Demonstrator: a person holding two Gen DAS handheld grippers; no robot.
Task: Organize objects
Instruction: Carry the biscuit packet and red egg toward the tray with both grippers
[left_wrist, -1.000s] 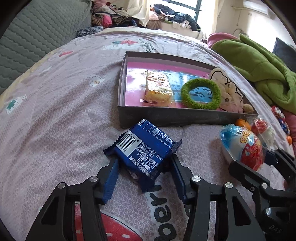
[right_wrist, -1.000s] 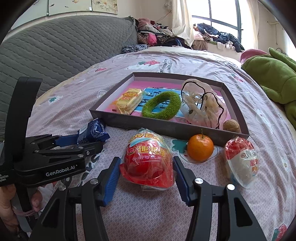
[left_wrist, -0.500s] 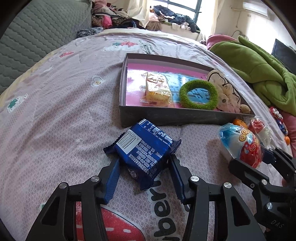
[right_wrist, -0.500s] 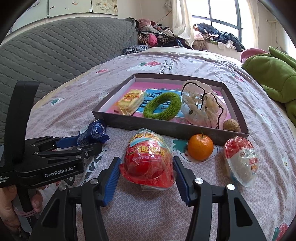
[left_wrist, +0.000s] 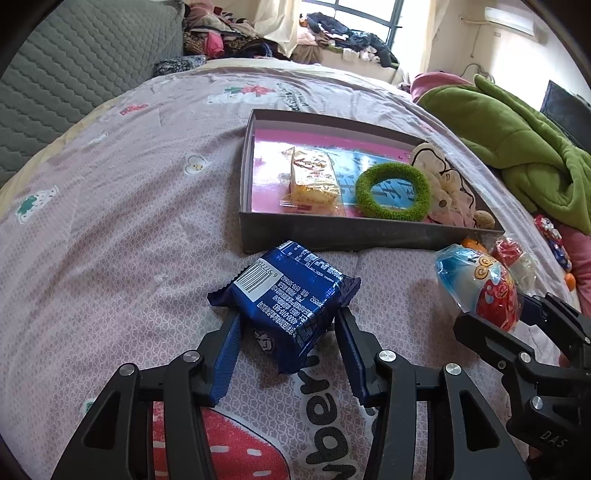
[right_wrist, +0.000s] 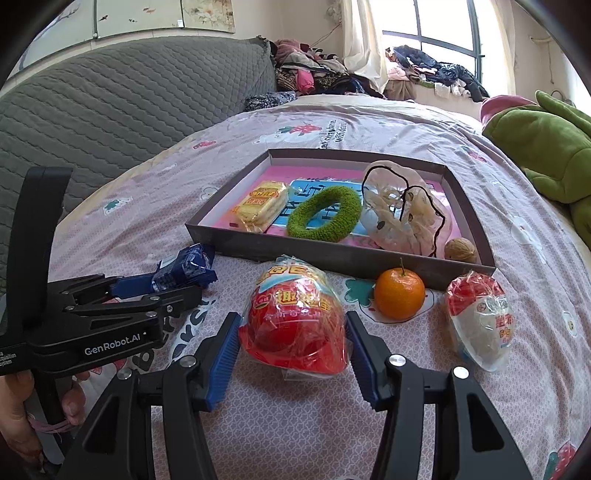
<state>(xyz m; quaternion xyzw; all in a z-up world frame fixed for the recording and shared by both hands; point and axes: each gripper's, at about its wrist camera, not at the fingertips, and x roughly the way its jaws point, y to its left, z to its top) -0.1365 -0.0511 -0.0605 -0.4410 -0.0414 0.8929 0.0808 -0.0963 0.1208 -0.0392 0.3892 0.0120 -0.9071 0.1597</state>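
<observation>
While both packets lie on the bed in front of the tray (right_wrist: 332, 254), we note:
Blue packet (left_wrist: 291, 299): light, crinkly foil, slippery; we take its flat sides.
Left gripper (left_wrist: 288, 343): jaws have just been closing, pads at the packet's sides; we cannot tell if they press.
Red packet (right_wrist: 295, 321): rounded, film loose, likely light and crushable; we take the widest part.
Right gripper (right_wrist: 291, 350): jaws half wide, flanking it, film touching.

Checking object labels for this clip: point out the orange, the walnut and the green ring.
orange (right_wrist: 399, 293), right wrist view, middle of its skin.
walnut (right_wrist: 460, 250), right wrist view, shell centre.
green ring (right_wrist: 347, 201), right wrist view, far band.
</observation>
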